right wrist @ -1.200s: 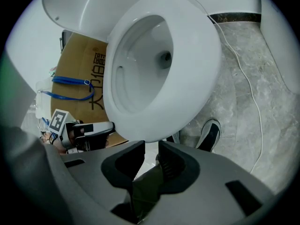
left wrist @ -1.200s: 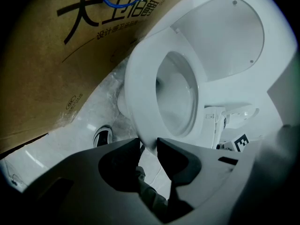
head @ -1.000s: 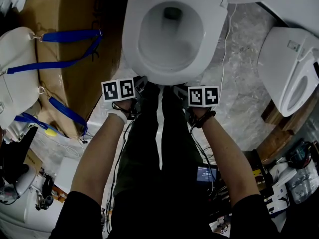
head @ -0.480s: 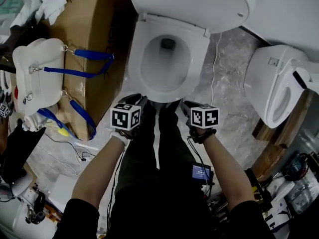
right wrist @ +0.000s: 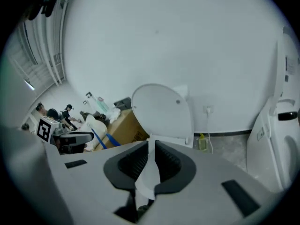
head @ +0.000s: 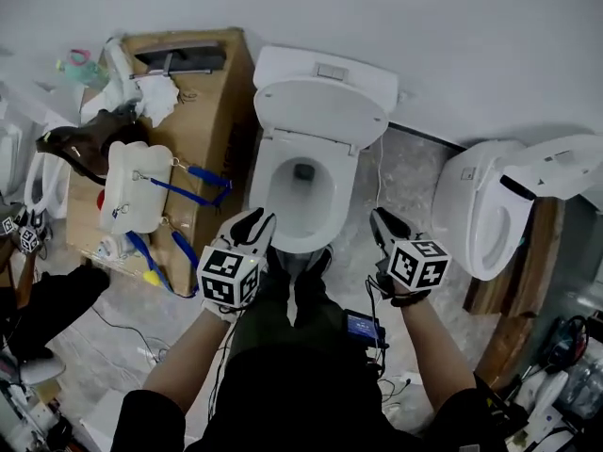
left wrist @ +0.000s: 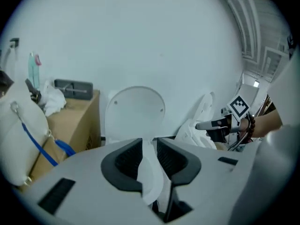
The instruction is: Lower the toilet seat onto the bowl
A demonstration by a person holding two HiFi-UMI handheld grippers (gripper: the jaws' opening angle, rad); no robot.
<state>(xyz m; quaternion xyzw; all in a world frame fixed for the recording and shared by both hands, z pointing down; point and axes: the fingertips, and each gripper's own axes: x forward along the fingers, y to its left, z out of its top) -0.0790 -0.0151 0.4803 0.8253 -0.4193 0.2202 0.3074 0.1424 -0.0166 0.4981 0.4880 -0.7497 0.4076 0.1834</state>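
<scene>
You are holding both tools clear of the toilet, the left tool [head: 252, 222] standing apart and empty and the right tool [head: 382, 218] just closing to a narrow gap on nothing, while the toilet seat [head: 268, 179] is already lying on the bowl [head: 301, 196] below the raised lid [head: 320, 111], so the task is looking done.

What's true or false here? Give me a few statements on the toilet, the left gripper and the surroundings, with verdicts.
1. The toilet lid stands raised against the tank. True.
2. The seat is raised too. False: it lies down on the bowl.
3. The left gripper grips the seat. False: its jaws stand apart with nothing between them.
4. A cardboard box stands beside the bowl. True.
5. The second toilet has its lid shut. False: its lid is up.
</scene>
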